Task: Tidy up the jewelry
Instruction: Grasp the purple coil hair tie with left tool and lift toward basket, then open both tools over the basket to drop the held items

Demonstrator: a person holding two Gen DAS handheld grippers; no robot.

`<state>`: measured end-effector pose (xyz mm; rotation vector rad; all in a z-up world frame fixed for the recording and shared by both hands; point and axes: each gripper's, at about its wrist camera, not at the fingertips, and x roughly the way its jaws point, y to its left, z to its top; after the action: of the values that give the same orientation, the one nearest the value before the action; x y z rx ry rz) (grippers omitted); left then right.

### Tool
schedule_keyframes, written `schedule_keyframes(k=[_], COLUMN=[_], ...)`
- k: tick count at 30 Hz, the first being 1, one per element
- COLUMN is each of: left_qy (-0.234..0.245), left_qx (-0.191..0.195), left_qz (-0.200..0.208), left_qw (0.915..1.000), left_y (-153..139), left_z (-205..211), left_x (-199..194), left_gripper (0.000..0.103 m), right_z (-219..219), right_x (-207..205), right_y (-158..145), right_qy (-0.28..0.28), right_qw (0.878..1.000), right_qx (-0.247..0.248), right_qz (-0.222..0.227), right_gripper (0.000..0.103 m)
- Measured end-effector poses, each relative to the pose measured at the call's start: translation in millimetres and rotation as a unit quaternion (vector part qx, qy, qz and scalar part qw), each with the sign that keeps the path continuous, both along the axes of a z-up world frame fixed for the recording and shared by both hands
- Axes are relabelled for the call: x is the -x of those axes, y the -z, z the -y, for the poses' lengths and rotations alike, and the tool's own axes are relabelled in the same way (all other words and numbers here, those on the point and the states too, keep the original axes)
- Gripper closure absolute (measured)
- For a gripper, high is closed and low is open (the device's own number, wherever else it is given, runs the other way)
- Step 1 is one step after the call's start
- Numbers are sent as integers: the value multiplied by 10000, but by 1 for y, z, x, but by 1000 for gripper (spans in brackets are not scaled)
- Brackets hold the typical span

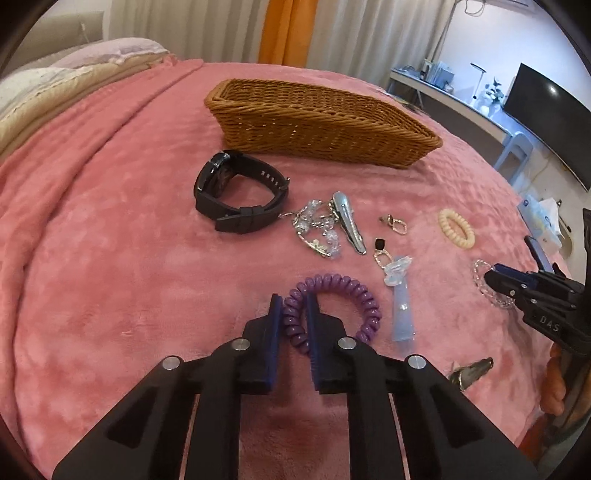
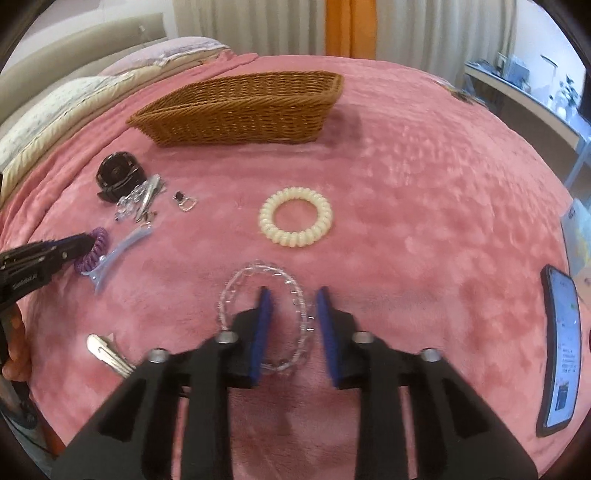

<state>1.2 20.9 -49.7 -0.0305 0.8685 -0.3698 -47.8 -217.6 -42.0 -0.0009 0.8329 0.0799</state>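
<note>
Left gripper point(image 1: 293, 299) closed on the purple coil tie point(image 1: 332, 306), on the bed point(image 1: 110, 240) in front of the basket point(image 1: 314, 122). Right gripper point(image 2: 291, 295) open, straddling one side of the clear bracelet point(image 2: 266, 317), pads not touching; cream coil tie point(image 2: 295, 216) lies between bracelet and basket.

Pink blanket point(image 2: 406, 184), phone point(image 2: 559, 354) at its edge, orange curtain point(image 1: 288, 29).
</note>
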Motion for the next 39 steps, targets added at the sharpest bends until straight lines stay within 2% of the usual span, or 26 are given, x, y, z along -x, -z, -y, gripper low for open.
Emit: schedule_keyframes(k=[1,5,11,17,21,24,27,31,35,39], left_qy=[13,-10,50,54,39,13,-16,-151,-267,-349], left_qx=[-43,-113,187,293,325,163,188,154,95,58], left_qz=[42,253,626,890,1060,1210,1227,1281,1259,1020], left_qw=[10000,9996,9978,9956,9938,9925,9923,9915,9916,9942], left_y=[-1,-8,-30,-56,-82,-100,-120,-134,-131,-108], left_z=[2,4,4,8,11,18,24,32,40,44], left_x=[1,7,19,23,15,0,-28,-70,-114,-151], left_gripper=[93,94,94,94,94,94,94,94,94,94], right_z=[-3,-10,-17,-19,-18,-17,-18,-19,-27,-37], right_x=[0,6,14,15,5,-10,-34,-75,-122,-167], right_y=[0,-6,-29,-63,-98,-123,-142,-154,-146,-123], right_qy=[-49,-194,-300,-406,-418,-412,-413,-425,-517,-652], right_qw=[10000,9997,9987,9969,9945,9921,9902,9892,9891,9907], right_qx=[42,63,12,-146,-128,-140,-191,-384,-547,-718], right_qz=[9,107,403,652,949,1178,1317,1346,1263,956], right_gripper=[96,97,97,97,97,97,97,97,97,97])
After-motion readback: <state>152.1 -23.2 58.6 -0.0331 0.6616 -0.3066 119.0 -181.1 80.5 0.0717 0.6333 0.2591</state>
